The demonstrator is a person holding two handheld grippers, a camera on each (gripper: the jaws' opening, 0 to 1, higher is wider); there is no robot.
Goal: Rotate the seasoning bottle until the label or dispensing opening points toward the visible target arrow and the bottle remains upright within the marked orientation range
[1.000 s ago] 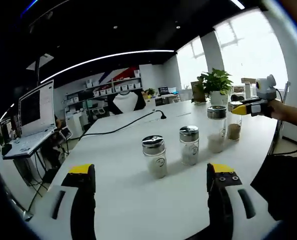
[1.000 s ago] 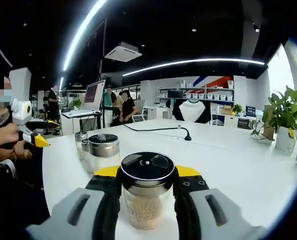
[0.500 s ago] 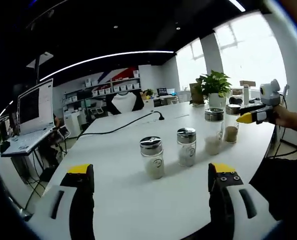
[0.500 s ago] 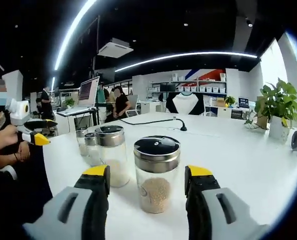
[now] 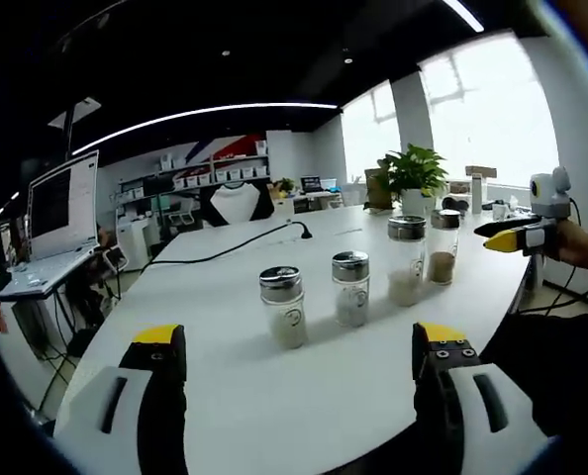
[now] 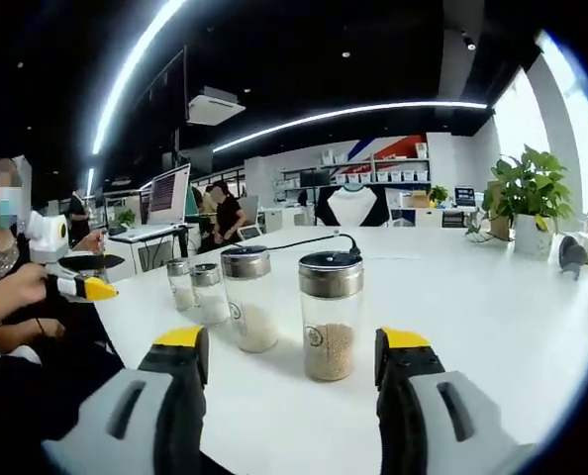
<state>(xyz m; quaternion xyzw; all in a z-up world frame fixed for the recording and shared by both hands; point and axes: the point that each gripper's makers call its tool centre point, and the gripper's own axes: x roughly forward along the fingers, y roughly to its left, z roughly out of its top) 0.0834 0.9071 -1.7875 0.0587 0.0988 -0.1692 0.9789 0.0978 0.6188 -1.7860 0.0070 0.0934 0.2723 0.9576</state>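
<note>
Four clear glass seasoning bottles with silver shaker lids are standing upright in a row on the white desk (image 6: 532,317). In the right gripper view the nearest one, a clear glass seasoning bottle with a dark-topped metal lid and brownish grains (image 6: 330,315), is sitting just ahead of the right gripper (image 6: 292,358), whose yellow-tipped jaws are spread wide and touching nothing. Beside it are standing a taller bottle of white grains (image 6: 247,312) and two smaller bottles (image 6: 197,290) farther along the row. In the left gripper view the left gripper (image 5: 299,356) is hovering well short of the row, jaws wide and empty, with the brownish-grain bottle at the far end (image 5: 441,246). No target arrow or marked range is showing on the desk, so alignment cannot be judged. Judging by the free, upright bottle, either the turn is finished or none is in hand; the label's facing is too small to read.
</note>
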